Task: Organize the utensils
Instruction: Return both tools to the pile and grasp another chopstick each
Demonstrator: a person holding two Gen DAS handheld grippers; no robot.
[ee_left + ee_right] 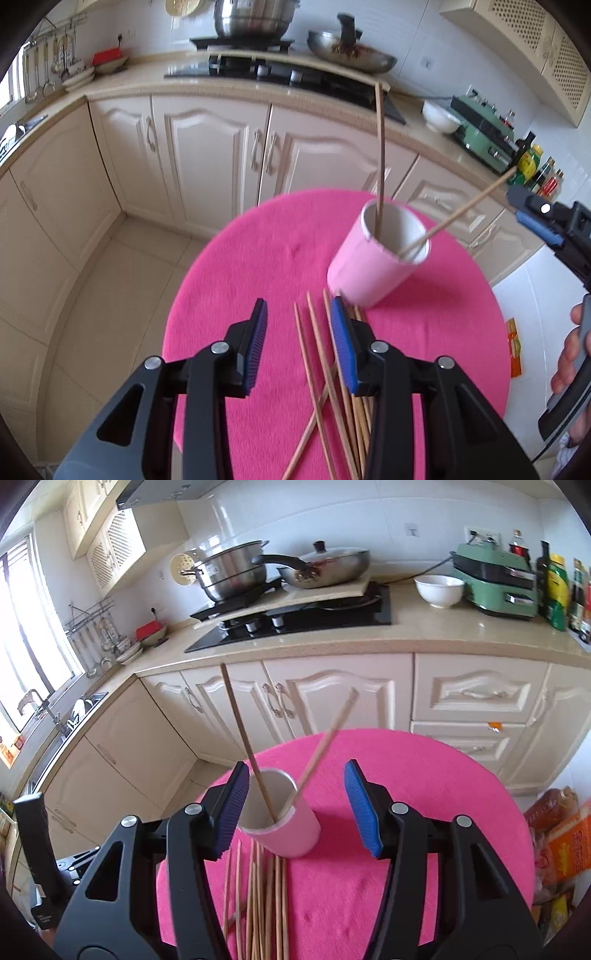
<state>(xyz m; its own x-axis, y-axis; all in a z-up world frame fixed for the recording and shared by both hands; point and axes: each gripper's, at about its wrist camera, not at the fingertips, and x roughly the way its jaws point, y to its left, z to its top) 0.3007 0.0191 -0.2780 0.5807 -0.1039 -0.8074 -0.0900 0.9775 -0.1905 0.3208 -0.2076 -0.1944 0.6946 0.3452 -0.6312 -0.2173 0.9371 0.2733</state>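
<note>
Over the round pink table (258, 258) we go, and the left hand-held gripper (299, 343) is tilted steeply down above the loose chopsticks (317, 354) lying in a fanned heap near the table's front edge. Its jaws stand apart, nothing pinched: one blue pad sits over bare pink cloth, the other right above the heap, and whether it grazes a stick I cannot tell. Just behind the heap stands the pink cup (376, 254), upright, with two chopsticks (380, 155) already leaning inside it, one almost vertical, the other slanting off to the side. Across on the right, the right hand-held gripper (297, 808) points down at a gentler slant, straight at that cup. Its jaws are spread wide (empty, no stick between them), with the cup and its two sticks framed in the gap and the left pad passing in front of the cup's rim. From the left camera, a hand (570, 354) is wrapped around the right tool's grip at the frame's edge, well clear of the cup.
</note>
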